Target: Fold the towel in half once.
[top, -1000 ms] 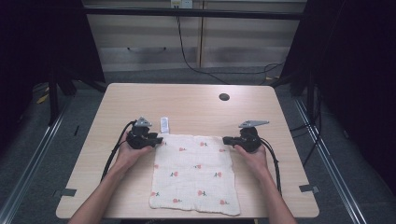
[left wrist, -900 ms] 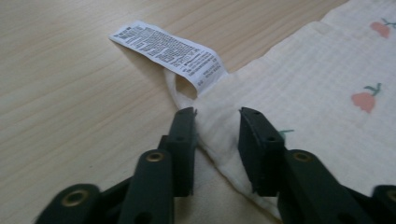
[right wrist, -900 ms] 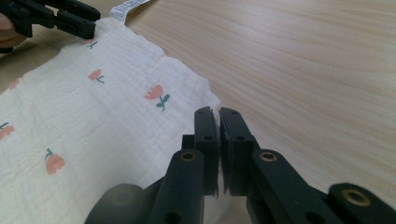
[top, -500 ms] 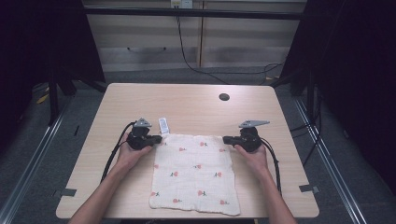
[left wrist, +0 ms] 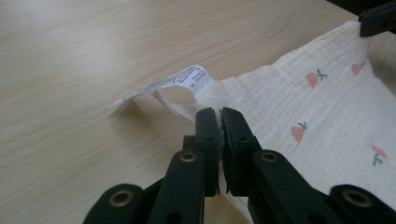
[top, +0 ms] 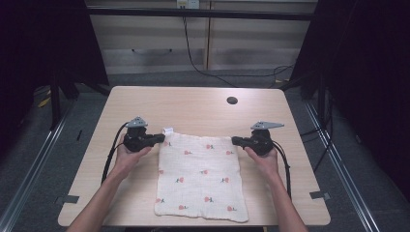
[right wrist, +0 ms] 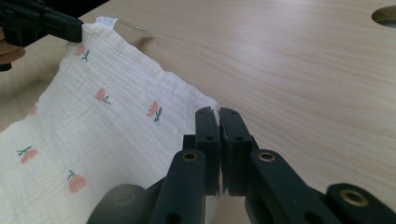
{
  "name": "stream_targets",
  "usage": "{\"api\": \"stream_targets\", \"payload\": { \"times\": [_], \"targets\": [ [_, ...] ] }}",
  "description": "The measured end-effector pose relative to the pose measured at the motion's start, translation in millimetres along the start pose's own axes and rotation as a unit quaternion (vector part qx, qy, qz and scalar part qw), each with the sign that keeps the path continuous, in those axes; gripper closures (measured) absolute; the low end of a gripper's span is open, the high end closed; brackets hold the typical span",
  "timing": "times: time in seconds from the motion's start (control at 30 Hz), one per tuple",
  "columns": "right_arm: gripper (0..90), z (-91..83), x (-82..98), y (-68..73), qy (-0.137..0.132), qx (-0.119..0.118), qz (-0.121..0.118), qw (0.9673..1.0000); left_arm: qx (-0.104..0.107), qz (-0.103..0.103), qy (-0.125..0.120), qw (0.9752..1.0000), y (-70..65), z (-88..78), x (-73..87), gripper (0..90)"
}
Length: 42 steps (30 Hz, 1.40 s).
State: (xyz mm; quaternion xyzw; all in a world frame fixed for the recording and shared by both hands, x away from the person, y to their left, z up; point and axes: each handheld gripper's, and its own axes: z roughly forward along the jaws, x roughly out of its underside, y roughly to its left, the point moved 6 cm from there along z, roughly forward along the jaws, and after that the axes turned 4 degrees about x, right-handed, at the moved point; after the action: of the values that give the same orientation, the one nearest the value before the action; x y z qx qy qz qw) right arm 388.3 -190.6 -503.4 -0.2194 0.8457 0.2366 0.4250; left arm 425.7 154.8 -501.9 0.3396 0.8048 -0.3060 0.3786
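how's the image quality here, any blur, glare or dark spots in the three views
High view: table evenly lit, surroundings nearly black, slightly soft. Left gripper view: cloth and tag sharp, soft sheen on the wood, left claw close and a bit soft at the bottom edge. Right gripper view: the bottom of the right claw blurs, the far corner of the cloth is softer, the tag casts a shadow on the table.

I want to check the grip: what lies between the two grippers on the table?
The far edge of the cloth spans from the left gripper to the right gripper, each shut on a far corner, as the high view shows.
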Motion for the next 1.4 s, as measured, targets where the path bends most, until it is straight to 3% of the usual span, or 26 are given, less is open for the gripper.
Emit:
{"api": "stream_targets", "payload": {
  "times": [0.2, 0.53, 0.9, 1.1, 1.33, 1.4],
  "targets": [
    [87.6, -7.6, -8.3, 1.0, -0.022, 0.006, -0.001, 0.9997, 0.008, 0.004, -0.019, 0.9998, -2.4, -11.2, -8.7, 86.1],
    [87.6, -23.4, -18.7, -3.9, -0.042, 0.018, 0.0, 0.999, 0.018, 0.012, -0.034, 0.9992, -14.3, -15.2, -14.8, 86.0],
    [87.7, -39.3, -31.1, -0.3, -0.069, 0.02, -0.007, 0.9974, 0.031, 0.034, -0.068, 0.9966, -31.1, -32.8, -33.1, 86.2],
    [87.6, -53.4, -45.8, 5.1, -0.099, 0.019, -0.01, 0.9948, 0.033, 0.041, -0.089, 0.9947, -36.8, -42.4, -43.1, 86.2],
    [87.6, -53.8, -40.7, 9.0, -0.082, 0.015, -0.016, 0.9964, 0.036, 0.046, -0.079, 0.9952, -39.2, -40.7, -38.5, 86.1],
    [87.6, -55.1, -37.3, 9.7, -0.075, 0.013, -0.016, 0.997, 0.038, 0.036, -0.073, 0.996, -40.0, -37.9, -32.9, 86.1]
  ]
}}
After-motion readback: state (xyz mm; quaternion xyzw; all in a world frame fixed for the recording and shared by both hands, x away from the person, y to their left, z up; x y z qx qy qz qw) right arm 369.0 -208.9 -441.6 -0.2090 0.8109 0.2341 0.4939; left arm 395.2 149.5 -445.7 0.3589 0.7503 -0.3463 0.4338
